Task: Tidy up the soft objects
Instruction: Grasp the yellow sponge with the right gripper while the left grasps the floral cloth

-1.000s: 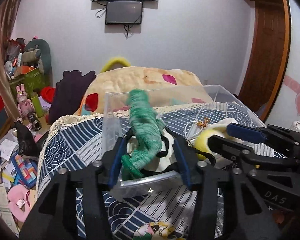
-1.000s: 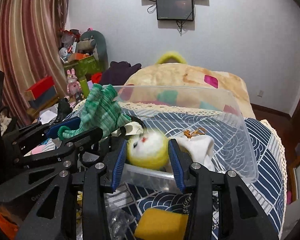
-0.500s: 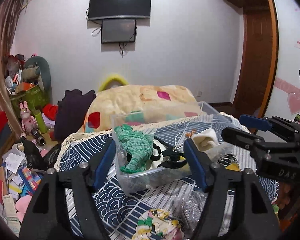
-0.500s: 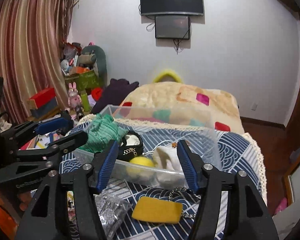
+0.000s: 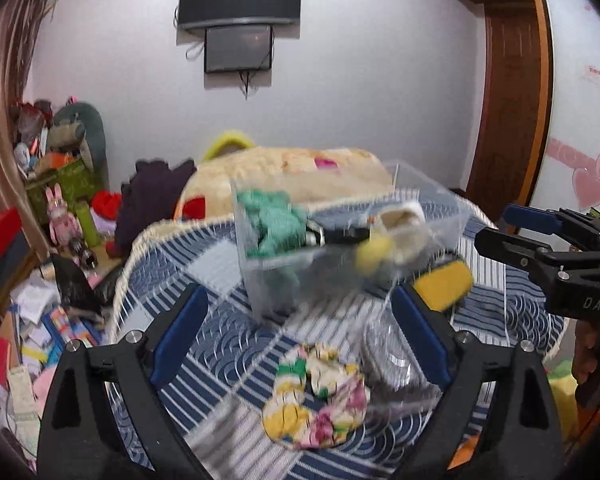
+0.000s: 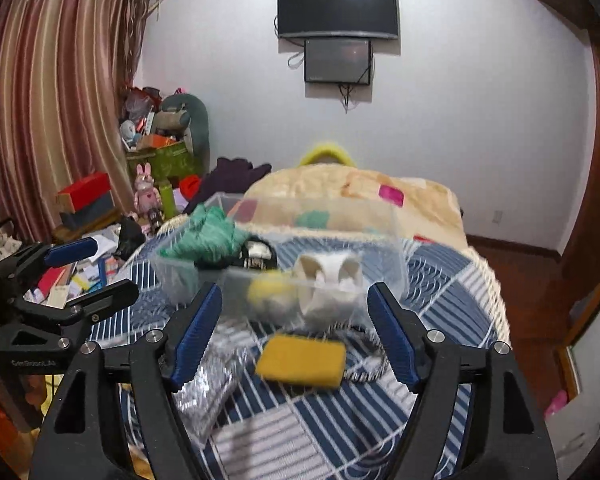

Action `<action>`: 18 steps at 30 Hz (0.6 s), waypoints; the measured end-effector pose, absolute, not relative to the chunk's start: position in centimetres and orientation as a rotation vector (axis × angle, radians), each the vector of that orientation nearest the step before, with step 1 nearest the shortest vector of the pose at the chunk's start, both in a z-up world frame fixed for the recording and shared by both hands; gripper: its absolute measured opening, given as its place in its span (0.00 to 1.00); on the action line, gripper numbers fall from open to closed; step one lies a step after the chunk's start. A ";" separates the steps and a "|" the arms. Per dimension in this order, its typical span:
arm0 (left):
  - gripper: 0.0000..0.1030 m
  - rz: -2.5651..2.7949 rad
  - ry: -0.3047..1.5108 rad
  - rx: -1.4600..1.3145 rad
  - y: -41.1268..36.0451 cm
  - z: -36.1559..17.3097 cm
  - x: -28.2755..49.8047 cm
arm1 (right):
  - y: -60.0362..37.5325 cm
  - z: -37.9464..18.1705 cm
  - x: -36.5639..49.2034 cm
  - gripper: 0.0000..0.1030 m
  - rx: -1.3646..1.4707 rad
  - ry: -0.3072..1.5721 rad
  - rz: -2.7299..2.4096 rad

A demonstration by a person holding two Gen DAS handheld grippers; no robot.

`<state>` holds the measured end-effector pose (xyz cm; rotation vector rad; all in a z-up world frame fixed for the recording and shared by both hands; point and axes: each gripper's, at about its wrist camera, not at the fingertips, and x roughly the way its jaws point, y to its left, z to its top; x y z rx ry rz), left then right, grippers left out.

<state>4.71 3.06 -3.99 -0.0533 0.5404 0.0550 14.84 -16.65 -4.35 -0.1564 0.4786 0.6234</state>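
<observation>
A second earlier the left tongs (image 5: 300, 332) had been clamped round the green knitted toy (image 5: 274, 222) and the right tongs (image 6: 294, 330) round the yellow plush ball (image 6: 270, 294), both close over the clear plastic bin (image 6: 380, 248). By this moment both toys lay inside the bin on the bed's blue patterned quilt (image 6: 440, 292), the green one at its left end, the yellow ball against the near wall beside a white soft toy (image 6: 330, 278). Both tongs had drawn back from the bin. Their jaws were opening and stood wide with nothing between them. Pulled back, the views now took in more of the quilt: a yellow sponge (image 6: 302, 360) just in front of the bin, a crinkled silvery bag (image 6: 208, 384) beside it, and a floral fabric piece (image 5: 316, 396) nearer the left tongs.
</observation>
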 end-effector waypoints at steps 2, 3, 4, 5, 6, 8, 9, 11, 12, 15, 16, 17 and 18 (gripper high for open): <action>0.91 0.055 0.569 -0.071 3.3 -5.2 4.6 | -16.4 -5.3 14.9 0.71 -0.172 0.501 0.615; 0.91 0.057 0.583 -0.076 3.3 -5.8 4.6 | -16.3 -5.7 14.9 0.71 -0.178 0.511 0.611; 0.91 0.057 0.596 -0.081 3.3 -6.4 4.5 | -16.2 -6.1 14.9 0.71 -0.180 0.523 0.611; 0.91 0.057 0.611 -0.087 3.4 -6.9 4.6 | -16.4 -6.6 14.7 0.71 -0.180 0.536 0.615; 0.91 0.056 0.626 -0.094 3.4 -7.5 4.6 | -16.4 -7.0 14.8 0.71 -0.180 0.548 0.617; 0.91 0.055 0.654 -0.116 3.6 -8.7 4.7 | -16.4 -7.9 14.7 0.71 -0.181 0.570 0.617; 0.91 0.052 0.666 -0.129 3.7 -9.1 4.8 | -16.4 -8.2 14.8 0.71 -0.180 0.580 0.617; 0.91 0.041 0.693 -0.155 3.9 -10.1 4.9 | -16.3 -8.9 14.9 0.71 -0.177 0.606 0.619; 0.91 0.036 0.703 -0.163 3.9 -10.5 5.0 | -16.3 -9.3 15.1 0.71 -0.177 0.617 0.618; 0.91 0.026 0.721 -0.171 3.9 -11.6 5.1 | -15.9 -10.2 15.6 0.71 -0.189 0.640 0.596; 0.89 0.024 0.716 -0.169 3.9 -11.8 5.1 | -15.7 -10.5 15.8 0.71 -0.191 0.647 0.586; 0.87 0.032 0.706 -0.163 3.9 -11.9 5.0 | -15.6 -10.7 15.9 0.71 -0.192 0.653 0.581; 0.81 0.042 0.699 -0.154 4.0 -12.1 5.0 | -15.6 -10.9 16.1 0.71 -0.192 0.659 0.578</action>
